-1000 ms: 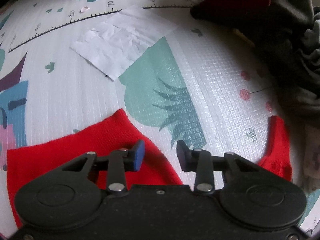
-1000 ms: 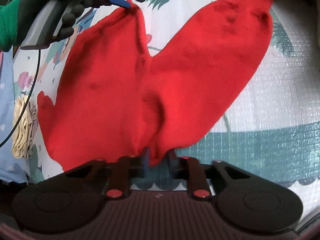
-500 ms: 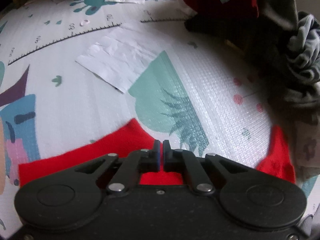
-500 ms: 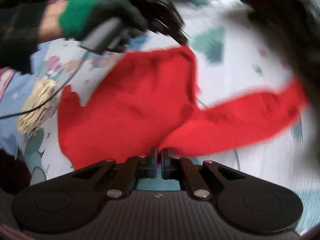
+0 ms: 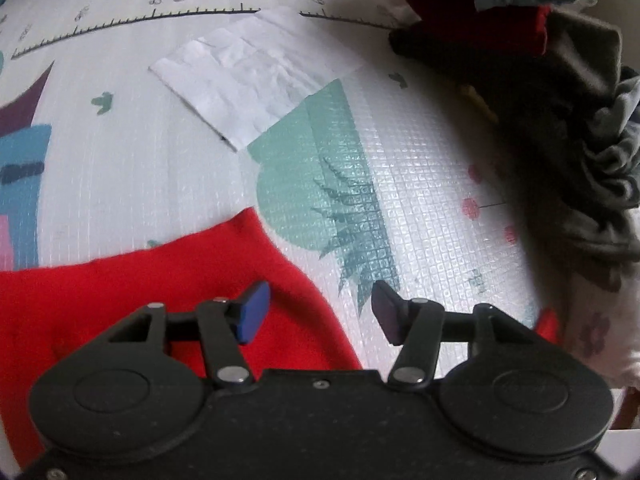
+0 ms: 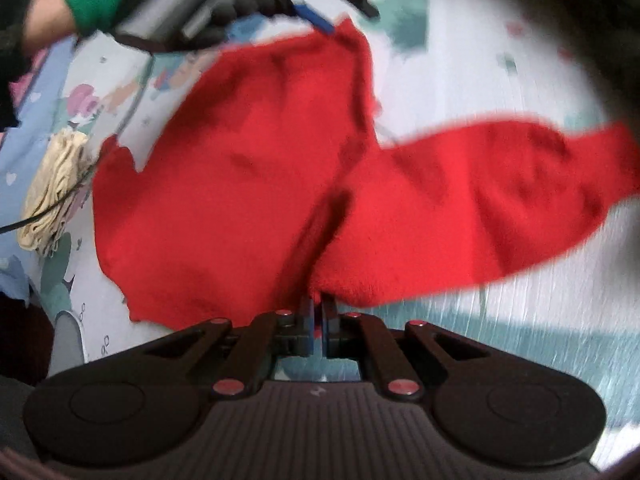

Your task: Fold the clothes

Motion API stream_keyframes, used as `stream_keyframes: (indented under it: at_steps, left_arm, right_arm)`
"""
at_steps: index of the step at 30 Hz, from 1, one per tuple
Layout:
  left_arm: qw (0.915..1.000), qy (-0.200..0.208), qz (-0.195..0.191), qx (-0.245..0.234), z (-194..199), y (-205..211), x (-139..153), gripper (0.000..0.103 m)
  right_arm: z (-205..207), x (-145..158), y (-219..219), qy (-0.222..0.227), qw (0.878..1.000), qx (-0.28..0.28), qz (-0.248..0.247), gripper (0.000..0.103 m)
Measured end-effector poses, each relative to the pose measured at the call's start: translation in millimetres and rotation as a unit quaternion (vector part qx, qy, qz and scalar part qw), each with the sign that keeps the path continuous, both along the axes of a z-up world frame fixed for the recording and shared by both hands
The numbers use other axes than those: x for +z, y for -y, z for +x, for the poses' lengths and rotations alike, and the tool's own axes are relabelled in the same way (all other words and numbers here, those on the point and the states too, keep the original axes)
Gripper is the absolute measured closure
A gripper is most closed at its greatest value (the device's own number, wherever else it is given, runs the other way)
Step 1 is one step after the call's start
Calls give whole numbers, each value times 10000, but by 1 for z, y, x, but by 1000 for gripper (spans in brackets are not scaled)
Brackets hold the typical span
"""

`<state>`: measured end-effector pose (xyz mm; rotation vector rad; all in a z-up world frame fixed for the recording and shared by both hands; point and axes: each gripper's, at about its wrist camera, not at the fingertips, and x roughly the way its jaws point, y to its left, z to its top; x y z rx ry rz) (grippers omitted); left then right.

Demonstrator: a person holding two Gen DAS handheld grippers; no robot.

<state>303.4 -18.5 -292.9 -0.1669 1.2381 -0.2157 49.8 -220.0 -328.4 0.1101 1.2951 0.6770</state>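
Note:
A red garment (image 6: 248, 168) lies spread on the printed play mat, with one long part stretching right. My right gripper (image 6: 318, 312) is shut on the red garment's near edge, at the crease between its two parts. In the left wrist view my left gripper (image 5: 318, 312) is open, its jaws wide apart above the corner of the red garment (image 5: 140, 292). The same left gripper (image 6: 336, 12) shows in the right wrist view at the garment's far corner, held by a gloved hand (image 6: 168, 4).
A pile of dark and grey clothes (image 5: 560, 112) sits at the mat's right side. A white paper sheet (image 5: 248, 76) lies on the mat (image 5: 120, 160) beyond the garment. A cream cloth bundle (image 6: 52, 188) lies at the left in the right wrist view.
My left gripper closed half a second ago and has now opened wide over the garment's corner. My right gripper stays shut on the garment, whose right part has swung out sideways.

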Motion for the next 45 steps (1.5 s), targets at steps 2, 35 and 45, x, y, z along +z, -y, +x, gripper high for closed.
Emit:
stream_keyframes:
  at_steps: [2, 35, 45]
  left_arm:
    - [9998, -17, 215, -51, 1, 11, -3, 55]
    - [9961, 423, 318, -712, -20, -61, 26, 98]
    - [9893, 757, 472, -1158, -29, -70, 15, 98]
  right_arm:
    - [2, -8, 9, -329, 9990, -294, 88, 80]
    - [-44, 50, -78, 2400, 9445, 2199, -442, 94]
    - [-61, 25, -128, 2508, 9101, 3166, -924, 94]
